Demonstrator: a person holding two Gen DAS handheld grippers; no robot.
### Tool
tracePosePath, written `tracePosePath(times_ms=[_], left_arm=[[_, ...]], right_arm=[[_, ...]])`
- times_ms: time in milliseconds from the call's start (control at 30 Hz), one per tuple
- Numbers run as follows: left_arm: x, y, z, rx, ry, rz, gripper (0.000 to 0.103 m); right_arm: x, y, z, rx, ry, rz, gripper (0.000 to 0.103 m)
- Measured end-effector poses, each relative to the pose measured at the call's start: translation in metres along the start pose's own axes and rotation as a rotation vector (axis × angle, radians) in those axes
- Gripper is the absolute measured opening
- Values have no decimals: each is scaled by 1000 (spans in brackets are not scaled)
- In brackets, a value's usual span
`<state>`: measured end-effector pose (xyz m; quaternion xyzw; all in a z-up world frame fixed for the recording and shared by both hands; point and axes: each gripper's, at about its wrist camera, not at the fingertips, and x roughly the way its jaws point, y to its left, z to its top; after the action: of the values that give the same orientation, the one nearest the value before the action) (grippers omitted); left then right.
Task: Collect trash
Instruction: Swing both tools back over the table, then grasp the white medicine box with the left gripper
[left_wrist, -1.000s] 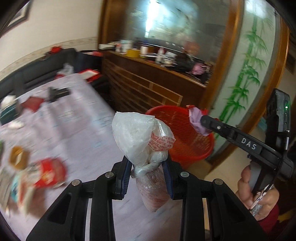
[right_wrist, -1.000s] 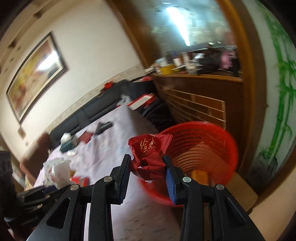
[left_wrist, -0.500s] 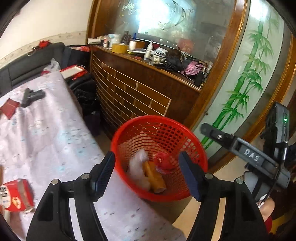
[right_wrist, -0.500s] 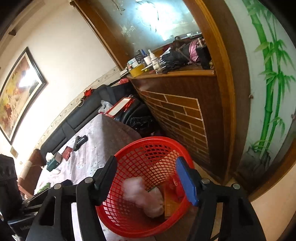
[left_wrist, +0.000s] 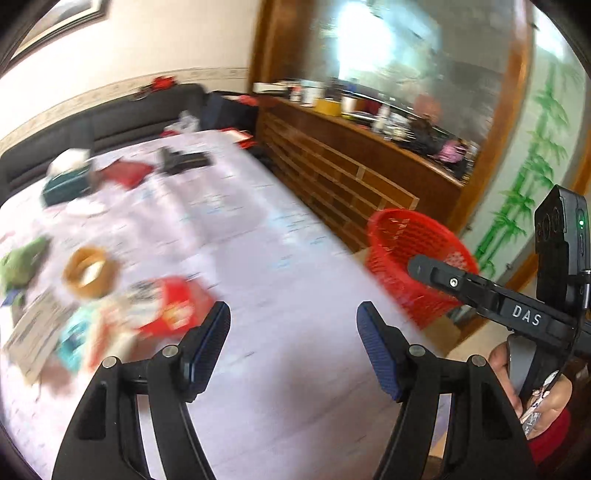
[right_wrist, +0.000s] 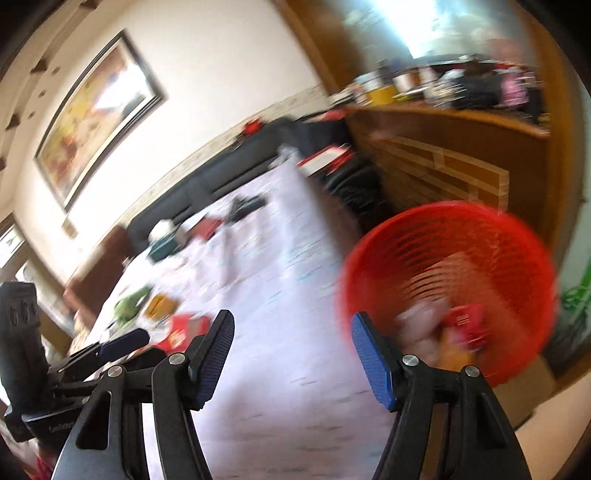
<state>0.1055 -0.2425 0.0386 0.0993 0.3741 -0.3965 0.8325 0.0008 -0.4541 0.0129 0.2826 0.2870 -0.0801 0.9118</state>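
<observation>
**Both grippers empty above a cluttered table, red basket at its far corner**

The left gripper (left_wrist: 293, 317) hangs over a table (left_wrist: 258, 266) covered in a pale cloth, its blue-padded fingers (left_wrist: 376, 354) spread wide with nothing between them. The right gripper (right_wrist: 291, 325) is likewise wide open and empty. A red mesh basket (right_wrist: 498, 236) stands just off the table's right edge, in front of a wooden counter (left_wrist: 351, 177); blurred trash lies inside it (right_wrist: 465, 325), a red wrapper and something pale. More litter sits on the table to the left: a red packet (left_wrist: 173, 310), a tan tape ring (left_wrist: 90, 271), a green item (left_wrist: 22, 262), papers (left_wrist: 33, 336), a teal box (left_wrist: 66, 184) and a black object (left_wrist: 181, 158). A dark sofa (left_wrist: 110, 122) runs behind the table, under a framed painting (right_wrist: 96, 114). Everything is motion-blurred.
</observation>
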Motion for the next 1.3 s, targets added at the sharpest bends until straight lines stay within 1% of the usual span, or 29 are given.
tracePosePath(times_ms=[133, 167, 233, 300, 333, 367, 433, 500, 533, 567, 600, 633, 667, 700, 767, 800, 867, 933, 1033, 1100, 1167, 1300], left_arm=[[-28, 57, -20, -77, -9, 75, 70], [-39, 76, -27, -105, -17, 99, 70], [-56, 102, -36, -146, -35, 136, 70], [-74, 134, -45, -178, -55, 203, 70], [-80, 148, -48, -188, -61, 248, 70], [-84, 162, -50, -196, -68, 282, 70], [-85, 184, -49, -195, -64, 303, 70], [-77, 203, -45, -204, -44, 331, 69], [-71, 210, -43, -190, -26, 321, 66], [-64, 215, -40, -183, -7, 318, 58], [-56, 221, -36, -181, 13, 331, 55], [-47, 223, -33, -178, 35, 327, 54], [-39, 226, -32, -186, 55, 319, 49], [-33, 230, -31, -200, 69, 323, 48], [-31, 223, -33, -179, 62, 333, 48], [-31, 218, -35, -173, 63, 310, 48], [-30, 208, -39, -181, 76, 253, 45], [-24, 196, -47, -157, 110, 235, 44], [-18, 181, -57, -127, 135, 217, 44], [-16, 183, -56, -147, 138, 227, 44], [-13, 191, -53, -195, 136, 222, 43], [-2, 208, -44, -298, 144, 164, 43]], right_arm=[[28, 46, -18, -46, 70, 69, 71], [34, 55, -22, -58, 86, 79, 71], [47, 75, -29, -81, 122, 102, 71], [57, 94, -35, -113, 148, 113, 71], [60, 103, -39, -129, 155, 111, 71], [63, 112, -43, -142, 161, 114, 71], [66, 124, -48, -157, 171, 127, 71], [68, 131, -52, -167, 174, 123, 71], [69, 133, -55, -169, 181, 122, 71], [70, 135, -57, -168, 186, 121, 71], [71, 136, -60, -166, 192, 117, 71], [70, 135, -60, -164, 195, 113, 71], [68, 134, -61, -161, 198, 111, 71], [67, 133, -62, -158, 198, 108, 71], [63, 129, -61, -153, 191, 98, 71], [60, 126, -60, -153, 185, 93, 71], [57, 122, -57, -151, 178, 82, 71], [55, 117, -56, -141, 176, 83, 71], [55, 115, -55, -133, 175, 95, 71], [57, 114, -57, -131, 179, 103, 71], [60, 115, -59, -134, 187, 108, 71], [60, 116, -62, -137, 189, 117, 71]])
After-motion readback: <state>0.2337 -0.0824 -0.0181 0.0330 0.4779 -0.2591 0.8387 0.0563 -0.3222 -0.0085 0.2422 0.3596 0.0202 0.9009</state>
